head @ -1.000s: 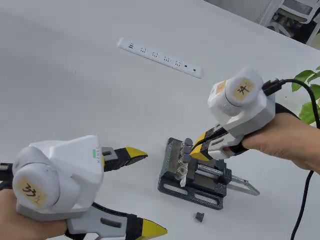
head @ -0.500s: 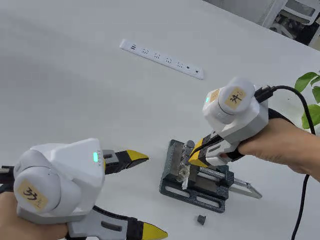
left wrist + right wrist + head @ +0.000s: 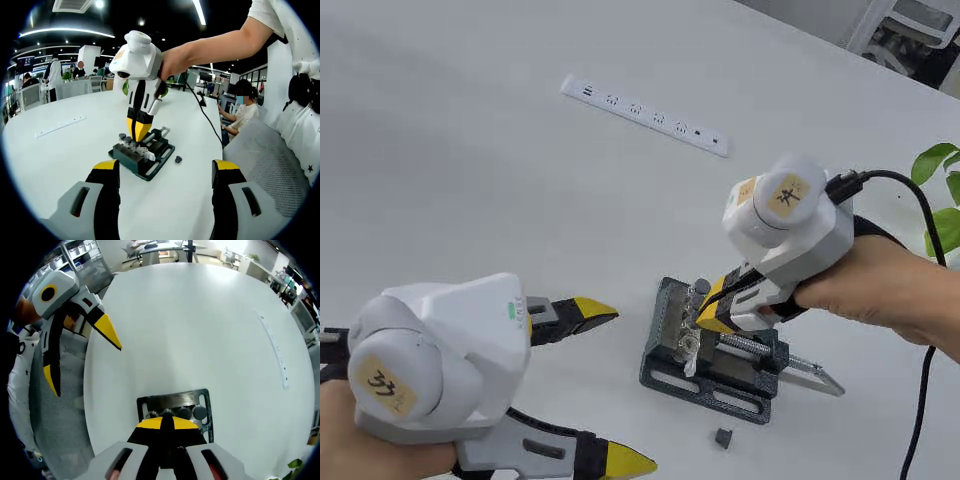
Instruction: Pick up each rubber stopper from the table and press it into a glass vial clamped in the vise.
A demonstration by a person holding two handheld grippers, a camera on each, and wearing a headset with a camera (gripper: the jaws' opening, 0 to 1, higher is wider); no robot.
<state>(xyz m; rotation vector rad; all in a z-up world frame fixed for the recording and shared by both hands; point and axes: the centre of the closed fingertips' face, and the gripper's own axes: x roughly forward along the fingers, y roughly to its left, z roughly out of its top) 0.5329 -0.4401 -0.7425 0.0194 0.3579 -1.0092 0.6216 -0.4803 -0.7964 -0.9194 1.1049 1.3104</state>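
R tongs [image 3: 707, 314] tight atop vise [image 3: 708, 391]

Open office, white table [image 3: 440, 150], ceiling strip lights [image 3: 199, 11].

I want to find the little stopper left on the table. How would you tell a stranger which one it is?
Find the dark metal vise on the white table. Just beside it, on the side nearest the person, lies a tiny dark rubber stopper. Unlike the grey-capped vials held up in the vise, it sits alone, touching nothing.
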